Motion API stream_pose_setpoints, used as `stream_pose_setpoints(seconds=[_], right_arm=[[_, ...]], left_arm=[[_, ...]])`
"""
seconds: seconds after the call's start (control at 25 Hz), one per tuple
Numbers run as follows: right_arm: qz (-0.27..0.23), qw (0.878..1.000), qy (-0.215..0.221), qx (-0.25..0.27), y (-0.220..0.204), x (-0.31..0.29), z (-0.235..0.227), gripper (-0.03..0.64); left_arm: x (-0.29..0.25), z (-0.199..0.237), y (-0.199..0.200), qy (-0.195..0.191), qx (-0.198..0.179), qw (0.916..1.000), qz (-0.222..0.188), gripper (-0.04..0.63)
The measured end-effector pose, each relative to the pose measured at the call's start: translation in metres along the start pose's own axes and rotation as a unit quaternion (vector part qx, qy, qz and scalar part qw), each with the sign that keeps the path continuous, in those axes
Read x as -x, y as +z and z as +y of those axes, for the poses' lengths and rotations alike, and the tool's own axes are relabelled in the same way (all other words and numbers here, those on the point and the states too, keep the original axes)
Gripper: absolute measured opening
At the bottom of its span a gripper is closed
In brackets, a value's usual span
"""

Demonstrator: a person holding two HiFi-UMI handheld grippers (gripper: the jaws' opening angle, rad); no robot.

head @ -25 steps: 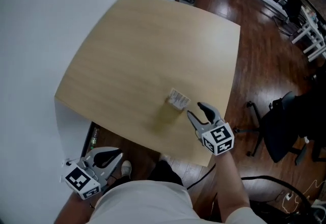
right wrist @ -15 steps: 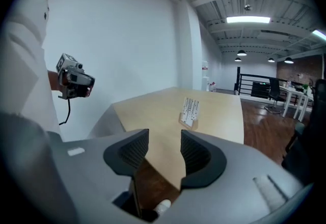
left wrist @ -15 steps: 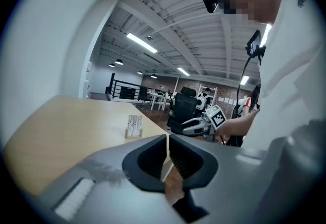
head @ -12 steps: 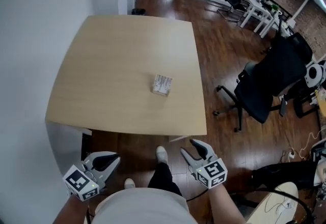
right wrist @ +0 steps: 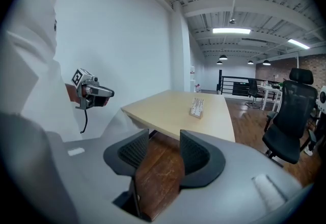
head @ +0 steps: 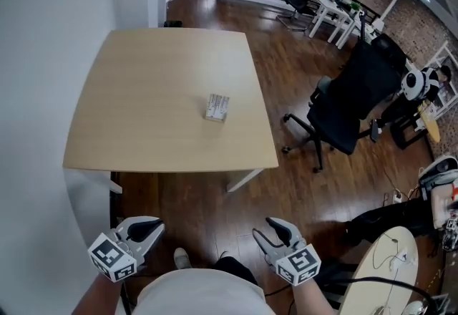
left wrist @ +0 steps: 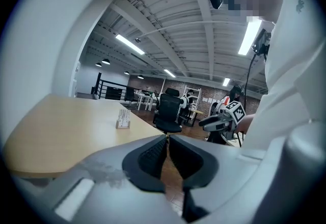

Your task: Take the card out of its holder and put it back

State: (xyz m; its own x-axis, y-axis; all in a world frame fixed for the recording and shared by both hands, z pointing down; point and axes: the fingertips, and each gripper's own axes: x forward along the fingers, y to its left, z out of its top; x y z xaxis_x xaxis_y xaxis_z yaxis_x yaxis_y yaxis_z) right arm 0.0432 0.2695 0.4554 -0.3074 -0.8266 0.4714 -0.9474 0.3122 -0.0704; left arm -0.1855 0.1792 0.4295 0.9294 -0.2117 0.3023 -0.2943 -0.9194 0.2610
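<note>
The card holder sits far ahead on the desk, well apart from both; your right gripper, jaws apart, looks marginally nearer than your closed left gripper.

the left hand-held gripper hangs low at the person's left side, jaws pressed together with nothing between them. the right hand-held gripper is held low at the right side, jaws apart and empty. both point forward.
</note>
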Motion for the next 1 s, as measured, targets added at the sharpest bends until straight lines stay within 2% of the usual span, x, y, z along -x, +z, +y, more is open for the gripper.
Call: stream_pose_setpoints(seconds=[0.32,0.44,1.0], right_arm=[[-0.016,0.999,0.024,0.016,-0.003,0.048,0.01,0.195],[-0.027,0.999,0.02,0.023,-0.006,0.061,0.007,0.189],[-0.043,0.997,0.048,0.039,-0.028,0.106,0.016,0.178]], left_arm=[[-0.012,-0.052,0.0,0.006,-0.006,0.9999,-0.008,0.02],[-0.018,-0.072,0.002,0.008,-0.012,0.9999,-0.005,0.021],[-0.023,-0.136,-0.006,0.026,-0.015,0.9995,-0.004,0.02]])
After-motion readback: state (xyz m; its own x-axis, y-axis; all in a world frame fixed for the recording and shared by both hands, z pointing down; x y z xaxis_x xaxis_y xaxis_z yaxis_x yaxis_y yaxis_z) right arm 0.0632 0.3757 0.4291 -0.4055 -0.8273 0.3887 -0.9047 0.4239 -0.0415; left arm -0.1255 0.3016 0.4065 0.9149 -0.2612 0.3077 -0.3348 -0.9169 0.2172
